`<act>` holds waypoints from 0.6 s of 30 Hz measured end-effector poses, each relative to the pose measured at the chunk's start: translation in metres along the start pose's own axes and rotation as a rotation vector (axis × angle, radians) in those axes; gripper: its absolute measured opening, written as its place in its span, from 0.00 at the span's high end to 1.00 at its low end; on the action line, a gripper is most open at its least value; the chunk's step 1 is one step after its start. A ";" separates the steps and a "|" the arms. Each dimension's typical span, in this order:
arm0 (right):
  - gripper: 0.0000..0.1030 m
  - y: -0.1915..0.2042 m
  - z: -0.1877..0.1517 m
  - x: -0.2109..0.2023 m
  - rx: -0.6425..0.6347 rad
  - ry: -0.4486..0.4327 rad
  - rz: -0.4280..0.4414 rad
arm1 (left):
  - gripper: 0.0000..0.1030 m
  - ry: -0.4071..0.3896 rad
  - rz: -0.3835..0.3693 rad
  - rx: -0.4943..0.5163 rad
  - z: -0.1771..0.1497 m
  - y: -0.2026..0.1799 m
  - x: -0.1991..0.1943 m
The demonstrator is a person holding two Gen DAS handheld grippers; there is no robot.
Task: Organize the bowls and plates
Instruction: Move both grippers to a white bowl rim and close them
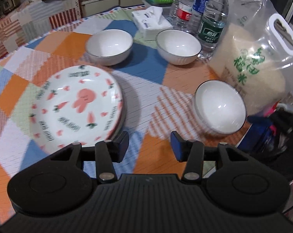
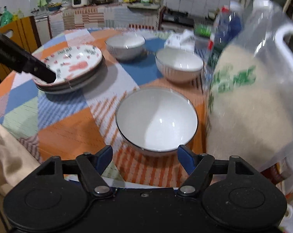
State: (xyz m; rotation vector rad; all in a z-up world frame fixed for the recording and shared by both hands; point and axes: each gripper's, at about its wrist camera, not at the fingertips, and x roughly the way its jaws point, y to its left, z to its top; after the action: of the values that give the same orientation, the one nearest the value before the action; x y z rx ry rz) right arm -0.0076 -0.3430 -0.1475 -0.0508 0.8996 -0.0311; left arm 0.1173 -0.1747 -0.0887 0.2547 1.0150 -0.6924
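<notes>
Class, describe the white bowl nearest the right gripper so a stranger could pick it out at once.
Find the big clear rice bag on the patchwork tablecloth. The bowl stands alone just beside it, at the near edge. The other two bowls stand farther back, toward the water bottles.

A clear handled bag of rice stands on the patchwork tablecloth, beside 3 plastic water bottles and a tissue pack; a cluttered kitchen counter lies beyond.
</notes>
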 end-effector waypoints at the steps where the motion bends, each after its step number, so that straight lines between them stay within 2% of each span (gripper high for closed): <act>1: 0.21 -0.002 -0.002 0.005 0.013 0.009 0.003 | 0.53 0.005 -0.018 -0.005 0.002 -0.002 0.007; 6: 0.19 -0.012 -0.002 0.028 0.075 0.038 0.025 | 0.51 0.009 -0.073 -0.008 0.012 -0.019 0.041; 13: 0.17 -0.015 0.003 0.053 0.085 0.058 0.020 | 0.51 0.023 -0.133 -0.039 0.022 -0.036 0.071; 18: 0.15 -0.018 0.001 0.060 0.082 0.048 0.040 | 0.50 0.048 -0.138 -0.030 0.024 -0.045 0.089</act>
State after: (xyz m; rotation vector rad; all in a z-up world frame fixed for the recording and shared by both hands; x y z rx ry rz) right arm 0.0310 -0.3643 -0.1928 0.0442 0.9463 -0.0318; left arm 0.1357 -0.2580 -0.1464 0.1769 1.0955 -0.7982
